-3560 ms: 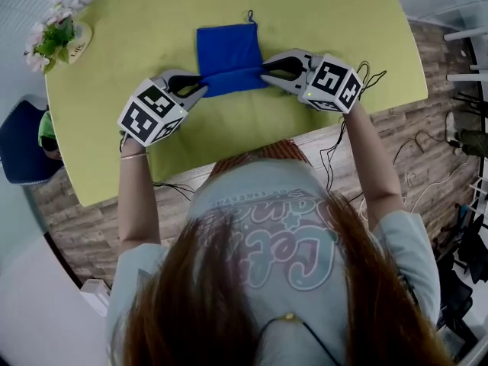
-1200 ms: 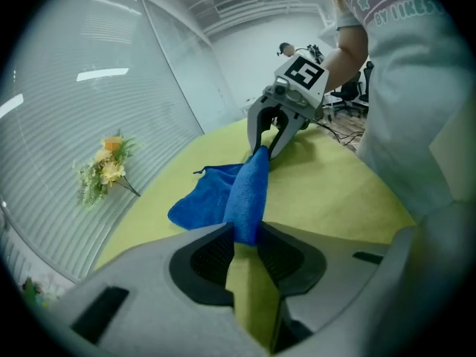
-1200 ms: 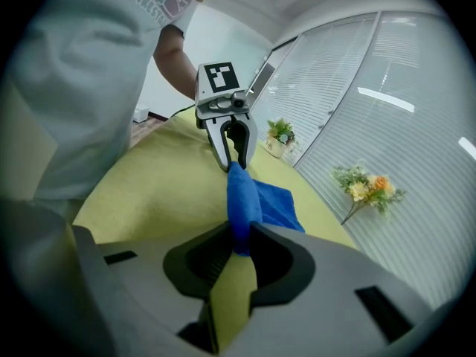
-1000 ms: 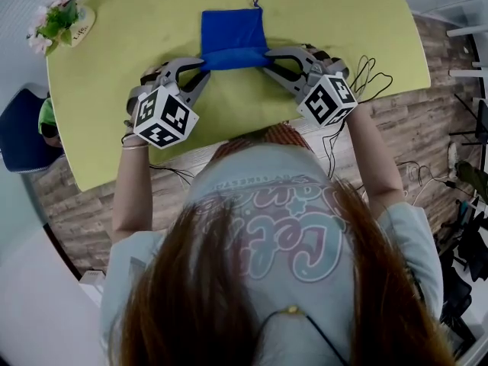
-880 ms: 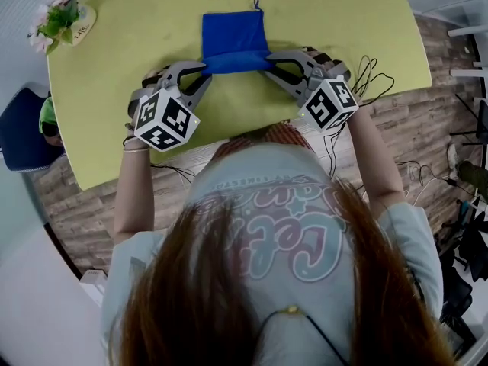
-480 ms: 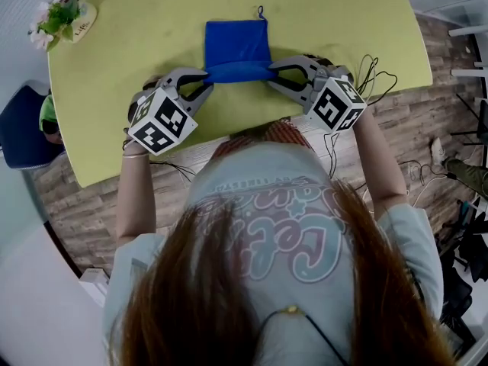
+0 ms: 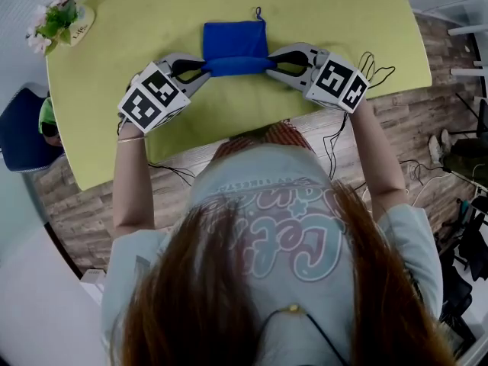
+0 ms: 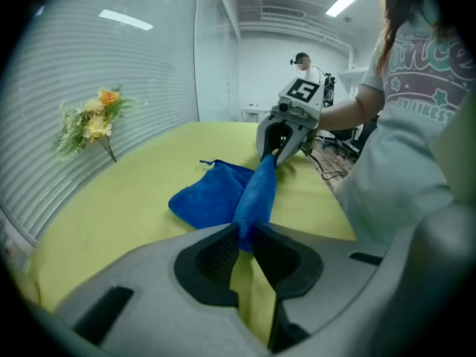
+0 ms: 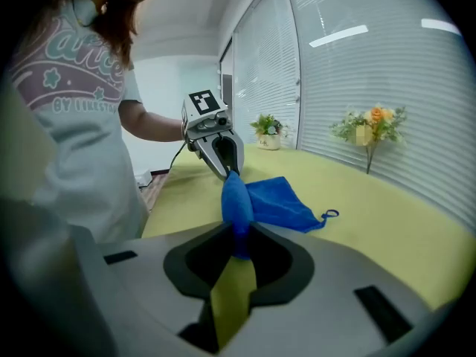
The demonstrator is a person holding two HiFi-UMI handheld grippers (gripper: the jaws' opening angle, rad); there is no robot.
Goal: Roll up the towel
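The yellow-green surface [image 7: 343, 21] carries the whole work area. The blue towel [image 7: 235, 40] lies on it near the person's edge, about midway across. The towel's near edge is wound into a tight roll that spans the gap between the two claws. The rest of the cloth lies flat on the surface beyond the roll. The left claw [image 7: 200, 69] is clenched on the left end of the roll; in the left gripper view the blue cloth is pinched between its dark pads. The right claw [image 7: 268, 62] is clenched on the right end in the same way, and the right gripper view shows the cloth squeezed between its pads. Both claws point inward toward each other and hold the roll taut, at or just above the surface. A flower bunch [image 7: 55, 20] stands at the far left corner, well apart from the towel. A small hanging loop [image 9: 330, 214] projects from the towel's far corner and rests on the surface. Judged progress: rolling has begun, but the greater part of the visible cloth is flat. What is left is to turn the roll away from the person until it takes up the far edge and the loop.
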